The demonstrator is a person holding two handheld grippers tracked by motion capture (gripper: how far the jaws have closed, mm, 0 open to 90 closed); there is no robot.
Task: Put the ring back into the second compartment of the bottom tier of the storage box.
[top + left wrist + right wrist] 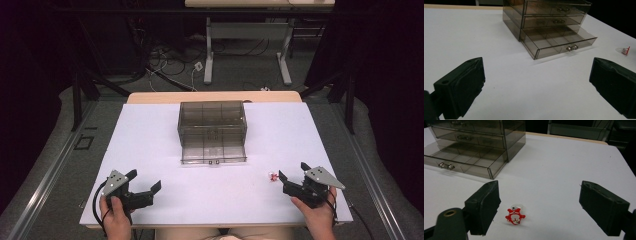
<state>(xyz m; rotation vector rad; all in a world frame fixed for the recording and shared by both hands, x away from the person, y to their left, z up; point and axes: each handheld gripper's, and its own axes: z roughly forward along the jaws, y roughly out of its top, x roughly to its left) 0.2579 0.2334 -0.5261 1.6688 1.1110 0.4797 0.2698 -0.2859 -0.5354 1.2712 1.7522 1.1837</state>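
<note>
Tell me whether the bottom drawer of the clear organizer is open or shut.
Open. The bottom drawer is pulled out well past the two shut drawers above it, and its divided compartments look empty.

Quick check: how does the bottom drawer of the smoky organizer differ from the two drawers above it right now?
The bottom drawer is pulled out toward the person, while the middle drawer and top drawer sit pushed in. The bottom one's divided compartments lie open from above and look empty; the upper two stay covered. All three are the same translucent grey plastic with a small metal handle.
</note>
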